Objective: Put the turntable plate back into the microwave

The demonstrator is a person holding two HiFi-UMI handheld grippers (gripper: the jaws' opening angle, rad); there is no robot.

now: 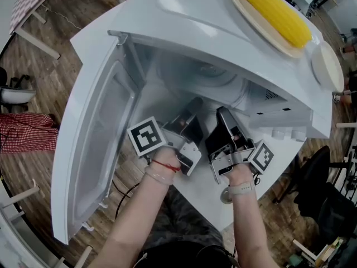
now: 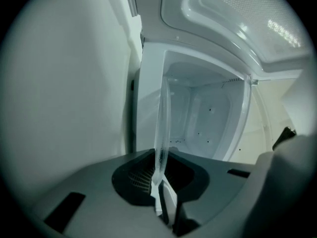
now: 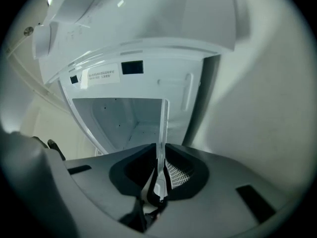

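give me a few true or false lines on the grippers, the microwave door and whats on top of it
1. The left gripper is shut on the edge of the glass plate. True.
2. The right gripper is empty. False: its jaws pinch the same plate, which stands edge-on between them.
3. The door of the microwave is shut. False: it is swung wide open to the left.
4. A corn cob lies on a tray on top of the microwave. True.
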